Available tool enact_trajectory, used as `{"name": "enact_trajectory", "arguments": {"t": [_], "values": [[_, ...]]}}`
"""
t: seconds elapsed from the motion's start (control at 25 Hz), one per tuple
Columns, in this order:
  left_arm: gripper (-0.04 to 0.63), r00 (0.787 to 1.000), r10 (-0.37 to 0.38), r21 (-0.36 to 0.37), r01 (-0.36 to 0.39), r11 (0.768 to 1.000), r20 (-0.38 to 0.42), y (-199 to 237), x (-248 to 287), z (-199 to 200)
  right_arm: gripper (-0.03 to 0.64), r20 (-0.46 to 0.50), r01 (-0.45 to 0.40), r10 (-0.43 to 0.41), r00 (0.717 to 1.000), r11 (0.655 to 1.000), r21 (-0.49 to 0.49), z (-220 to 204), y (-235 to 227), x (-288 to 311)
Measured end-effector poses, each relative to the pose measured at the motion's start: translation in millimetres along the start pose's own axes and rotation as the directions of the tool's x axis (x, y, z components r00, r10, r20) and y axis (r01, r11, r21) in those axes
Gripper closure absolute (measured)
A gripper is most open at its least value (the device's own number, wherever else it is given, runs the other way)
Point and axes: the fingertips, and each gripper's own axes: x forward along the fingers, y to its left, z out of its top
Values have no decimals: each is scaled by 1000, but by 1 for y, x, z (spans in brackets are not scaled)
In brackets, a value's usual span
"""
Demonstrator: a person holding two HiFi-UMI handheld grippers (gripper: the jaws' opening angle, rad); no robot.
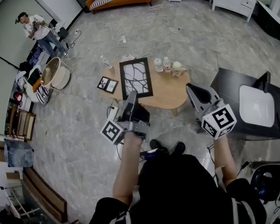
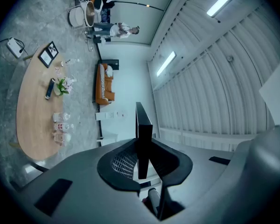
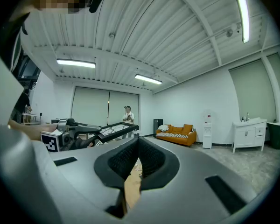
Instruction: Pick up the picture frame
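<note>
The picture frame [image 1: 136,77], black-edged with a white branch pattern, hangs lifted over the round wooden table [image 1: 170,94]. My left gripper [image 1: 130,97] is shut on its near edge. In the left gripper view the frame [image 2: 143,134] stands edge-on, clamped between the jaws. In the right gripper view the frame [image 3: 114,127] shows at the left, held level. My right gripper [image 1: 192,88] hovers off the table's right side, apart from the frame, shut with nothing in it; its tips [image 3: 137,141] meet.
On the table lie a small dark photo frame [image 1: 107,84], two water bottles [image 1: 162,65] and a jar [image 1: 177,69]. A black cabinet with a white top [image 1: 252,106] stands to the right. Cables [image 1: 130,31] cross the floor, and a person [image 1: 37,29] stands far left.
</note>
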Motion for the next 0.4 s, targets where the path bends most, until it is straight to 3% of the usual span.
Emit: {"name": "enact_trajectory", "arguments": {"t": [0.4], "values": [[520, 1000, 2, -12, -2, 1000, 4, -2, 2, -1, 603, -2, 11, -11, 1000, 1000, -21, 8, 3, -3]]}}
